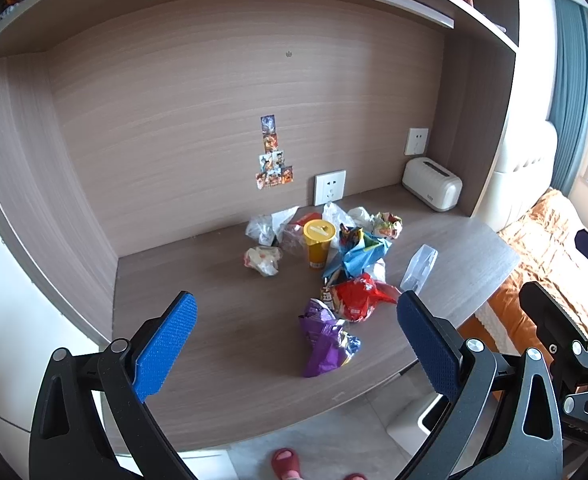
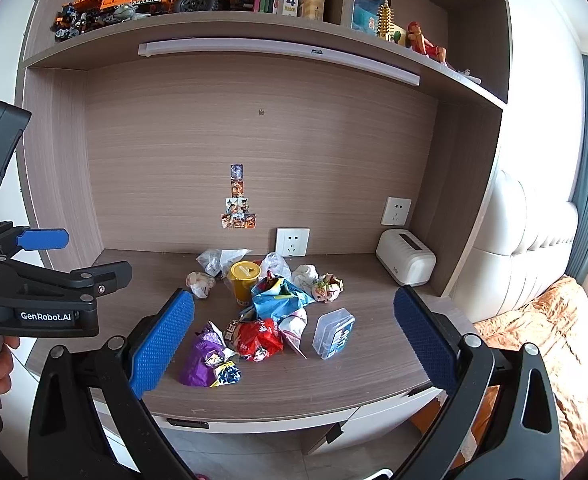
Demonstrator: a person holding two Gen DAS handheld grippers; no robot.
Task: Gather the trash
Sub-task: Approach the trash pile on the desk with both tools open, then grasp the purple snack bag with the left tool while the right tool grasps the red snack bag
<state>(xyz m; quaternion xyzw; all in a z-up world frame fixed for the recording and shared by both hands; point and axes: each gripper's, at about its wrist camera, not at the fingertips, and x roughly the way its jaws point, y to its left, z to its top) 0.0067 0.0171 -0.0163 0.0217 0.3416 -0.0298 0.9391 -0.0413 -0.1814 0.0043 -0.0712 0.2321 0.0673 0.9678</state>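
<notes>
- Both tools hang back from the brown wood-grain desk [image 2: 374, 372]: the left gripper [image 1: 294, 340] and the right gripper [image 2: 294, 336] each have their blue ridged pads spread wide, with nothing between them.
- The rubbish sits heaped mid-desk, towards the far wall.
- Nearest the edge lies a crumpled purple foil snack bag [image 2: 203, 362]; touching it on the right is a red crinkled wrapper [image 2: 259, 340]. Both look light, soft and slippery, so I would pinch a bunched fold, not a flat face.
- Behind them is a blue crushed chip bag [image 2: 277, 298], then a yellow lidded plastic cup [image 2: 245, 282] standing upright. The cup looks stiff; grip its sides, as I cannot tell whether it is empty.
- Right of the pile, a clear plastic box [image 2: 334, 332] lies on its own, rigid and smooth, best taken across its narrow sides.
</notes>
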